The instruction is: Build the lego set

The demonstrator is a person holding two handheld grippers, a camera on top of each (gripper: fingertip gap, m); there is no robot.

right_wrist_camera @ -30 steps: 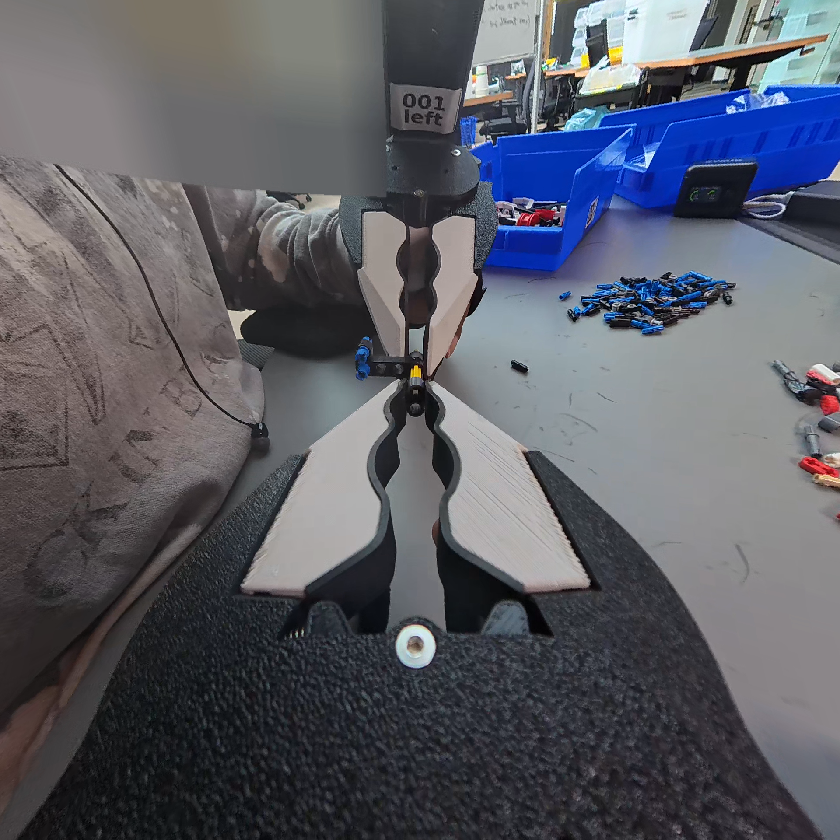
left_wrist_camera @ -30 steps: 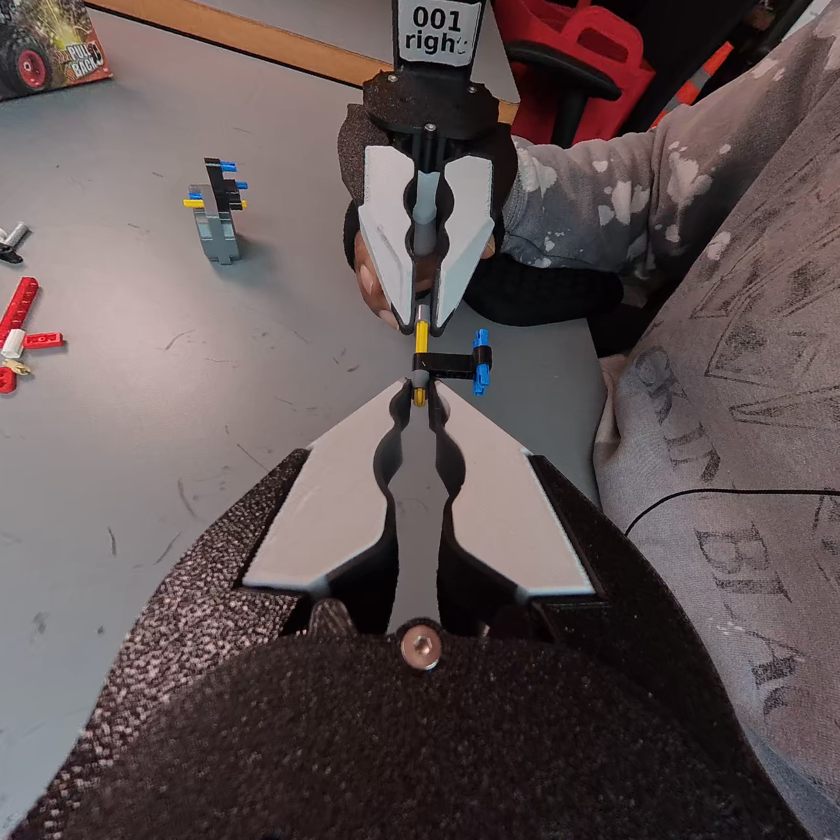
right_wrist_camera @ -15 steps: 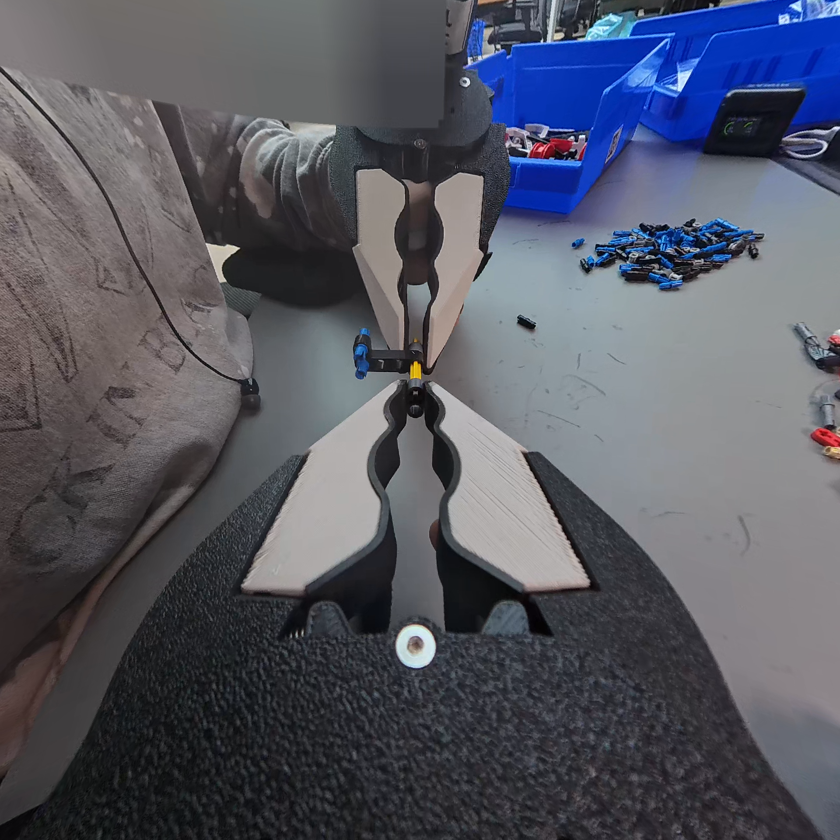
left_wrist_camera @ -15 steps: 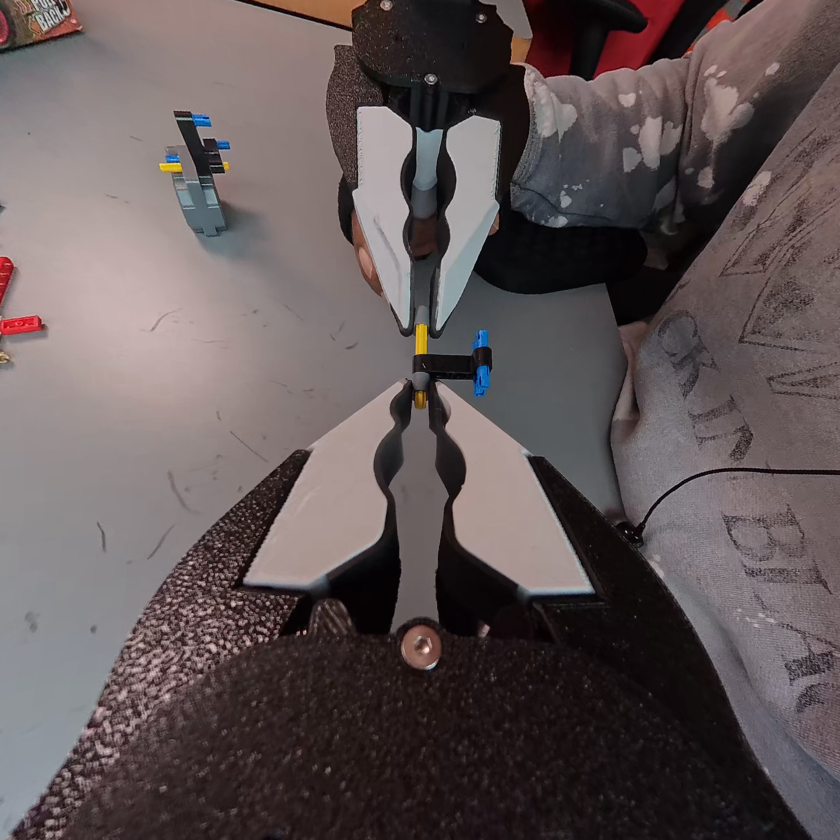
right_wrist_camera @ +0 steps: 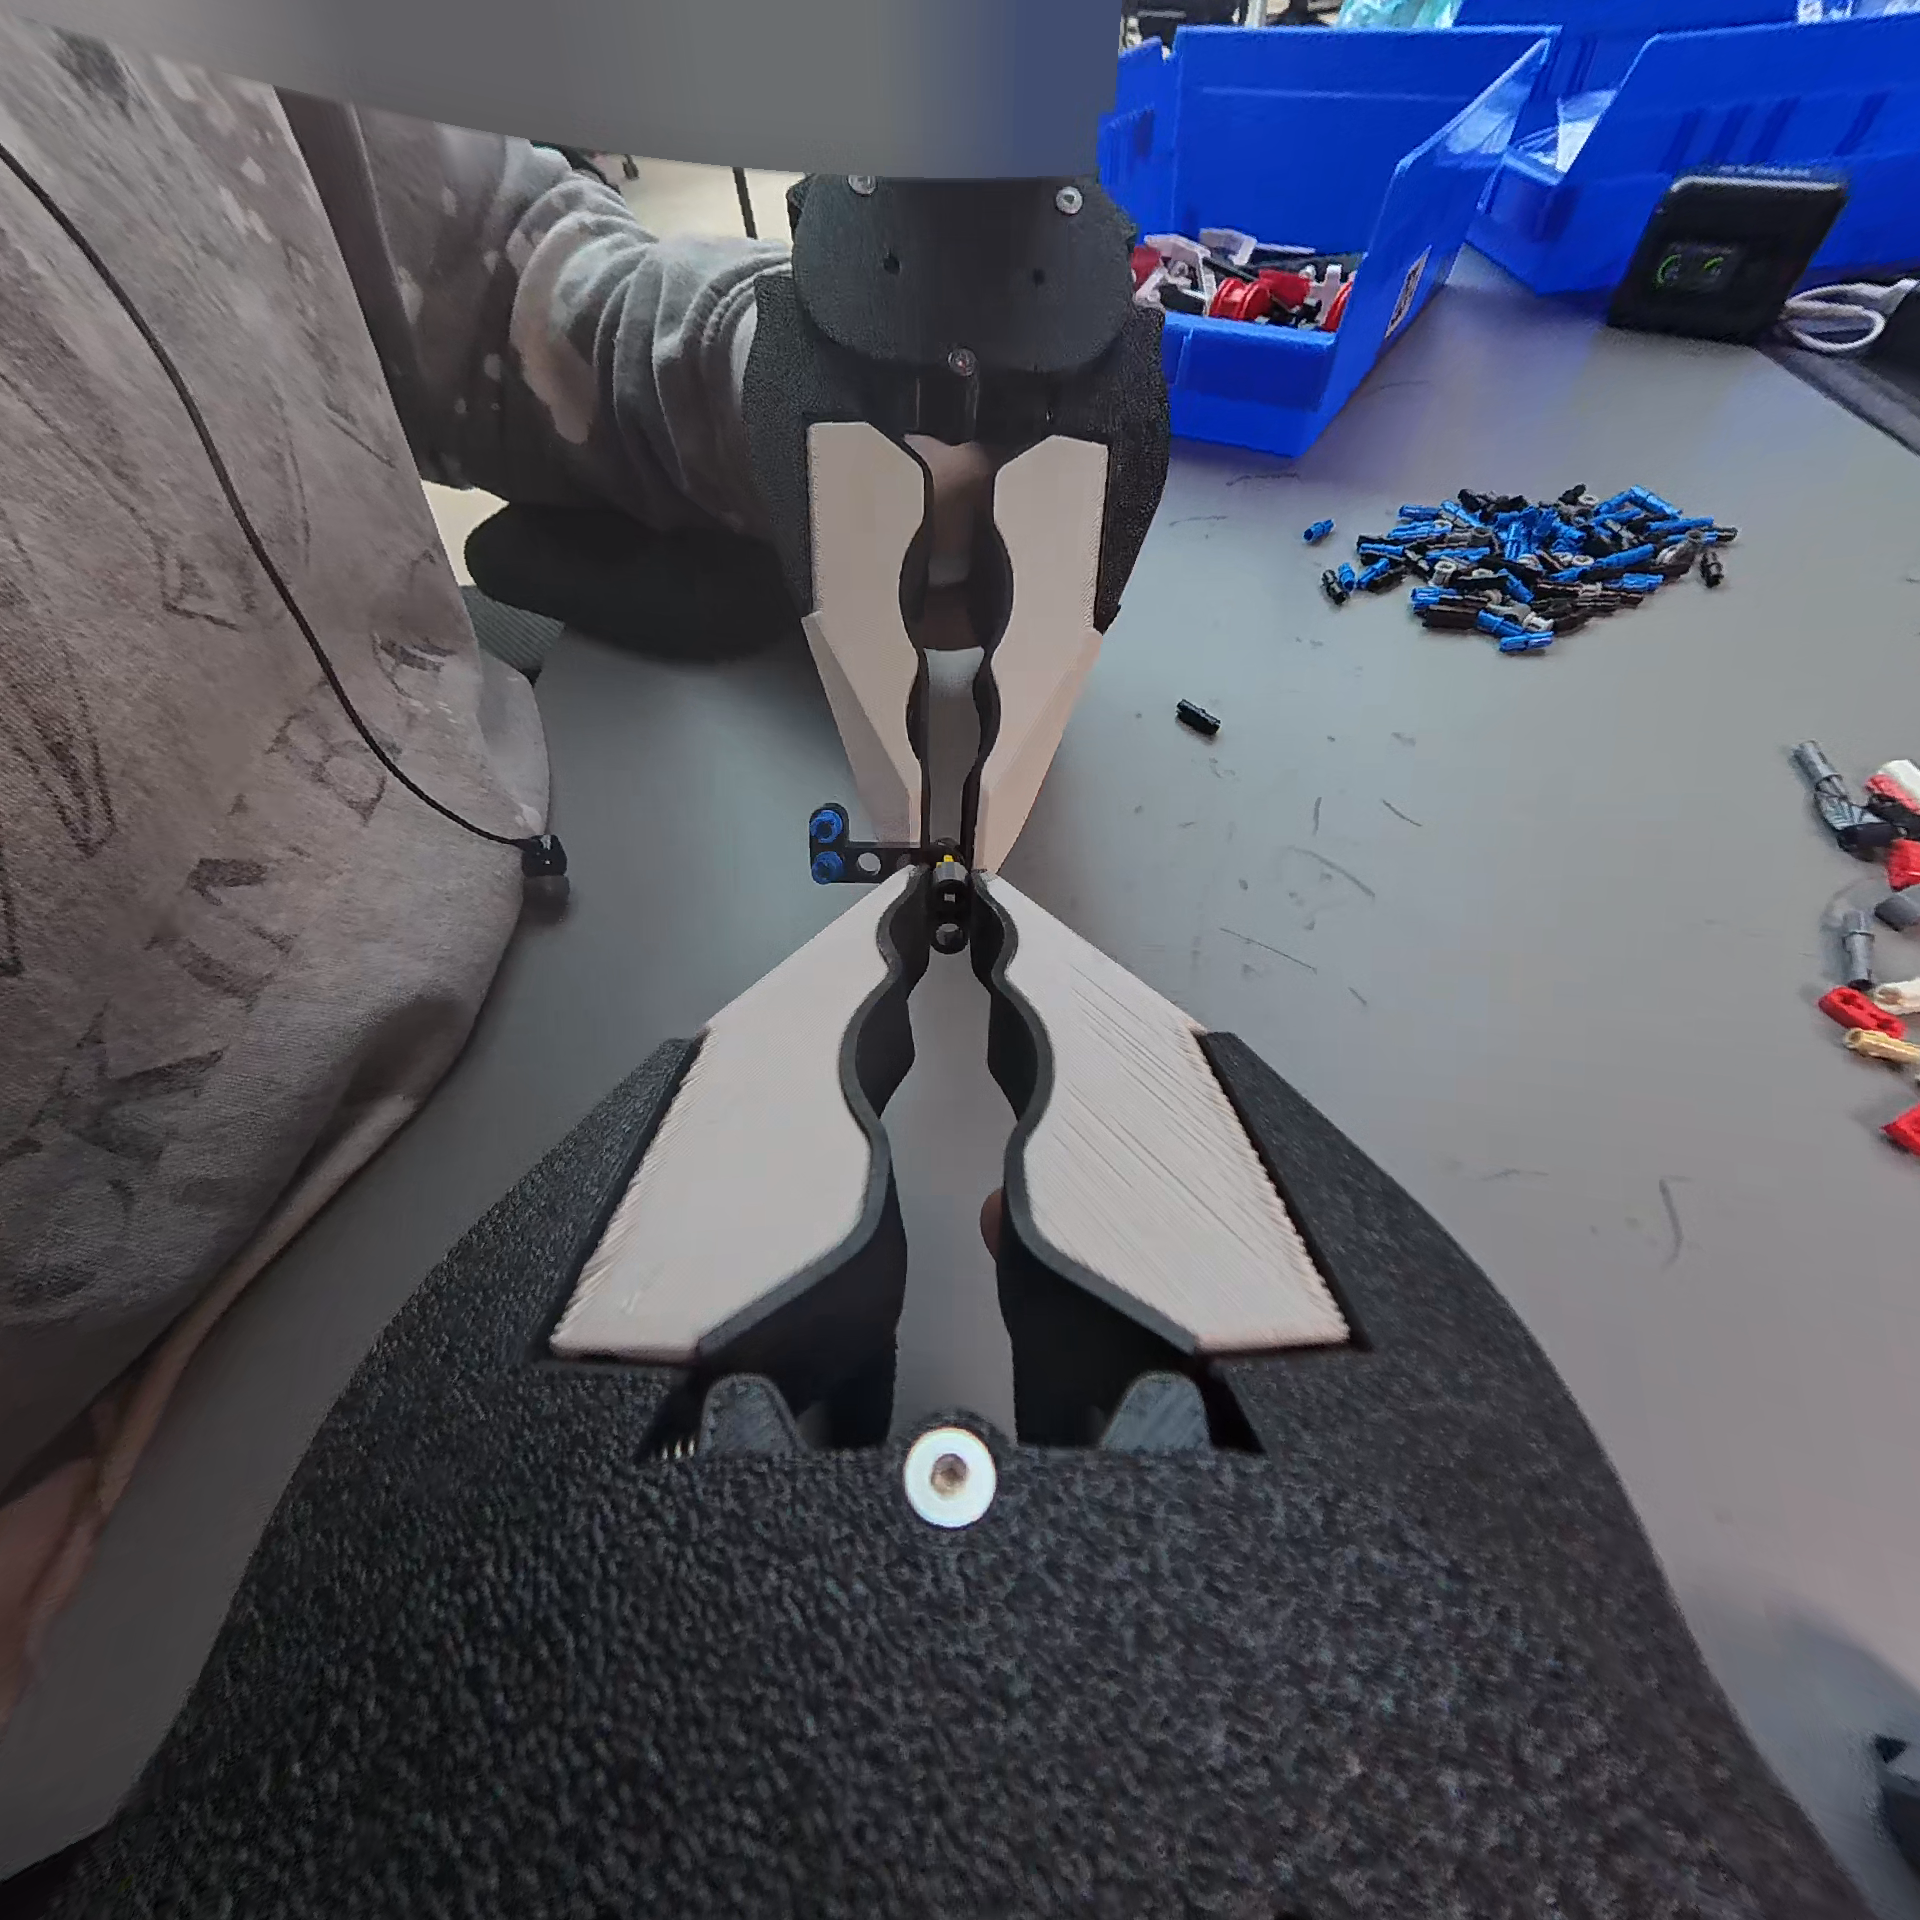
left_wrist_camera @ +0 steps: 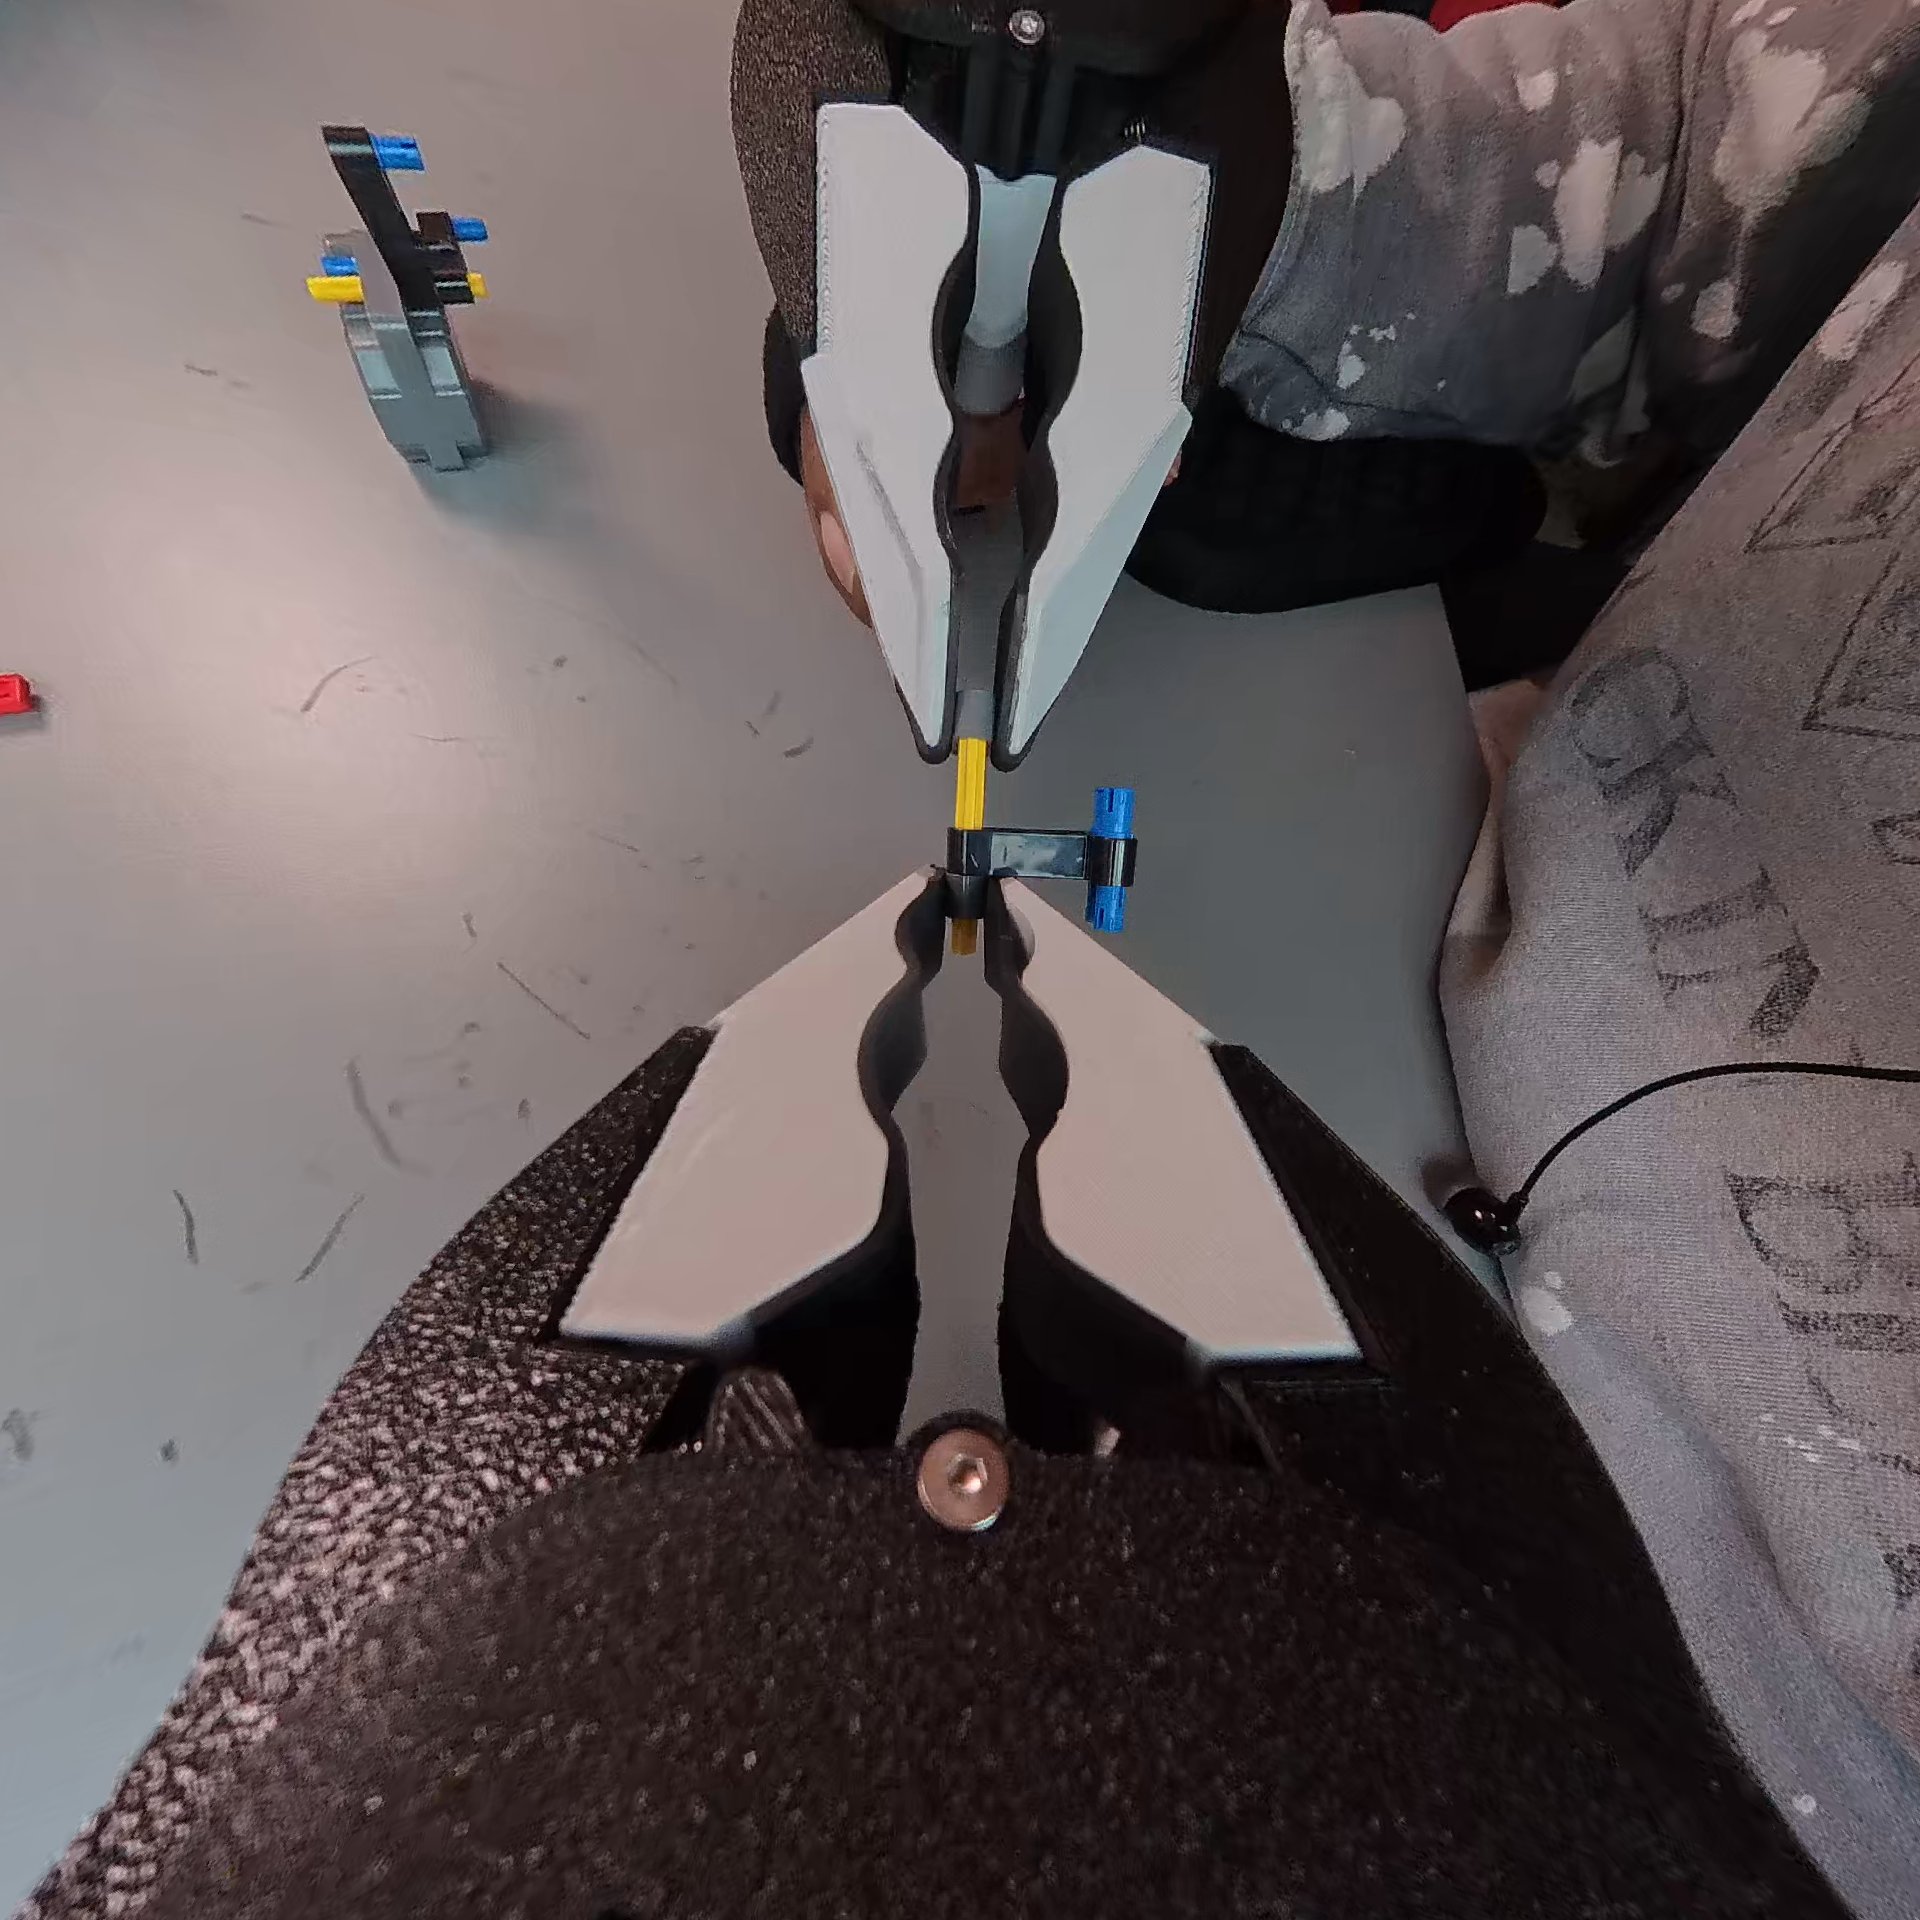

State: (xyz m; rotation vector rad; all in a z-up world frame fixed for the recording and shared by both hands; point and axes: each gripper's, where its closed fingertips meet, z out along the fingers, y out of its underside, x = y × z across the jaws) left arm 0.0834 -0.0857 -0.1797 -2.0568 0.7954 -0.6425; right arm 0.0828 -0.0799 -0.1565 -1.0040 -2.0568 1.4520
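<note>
Both grippers meet tip to tip above the grey table, holding one small assembly. My left gripper (left_wrist_camera: 966, 896) is shut on the near end of a yellow axle (left_wrist_camera: 970, 790). A short black beam (left_wrist_camera: 1029, 857) sits on the axle just past its tips, carrying a blue pin (left_wrist_camera: 1110, 857). My right gripper (left_wrist_camera: 966, 750) faces it, shut on a grey sleeve (left_wrist_camera: 975, 712) on the axle's far end. In the right wrist view, my right gripper (right_wrist_camera: 948, 883) grips that dark sleeve (right_wrist_camera: 948, 906). The left gripper (right_wrist_camera: 940, 844), beam (right_wrist_camera: 868, 862) and blue pin (right_wrist_camera: 828, 844) lie just beyond.
A partial build (left_wrist_camera: 410, 312) of grey, black, blue and yellow parts stands on the table at far left. The right wrist view shows a pile of blue and black pins (right_wrist_camera: 1527, 561), a lone black pin (right_wrist_camera: 1197, 717), blue bins (right_wrist_camera: 1299, 395) and loose red and grey parts (right_wrist_camera: 1870, 935). A person's grey sweatshirt (left_wrist_camera: 1714, 935) borders the table. Both grippers' tips are close together, under 4 cm apart.
Both grippers keep their hold on the axle assembly. They have tilted and shifted together, so each looms larger in the other's view and the table background has slid.
</note>
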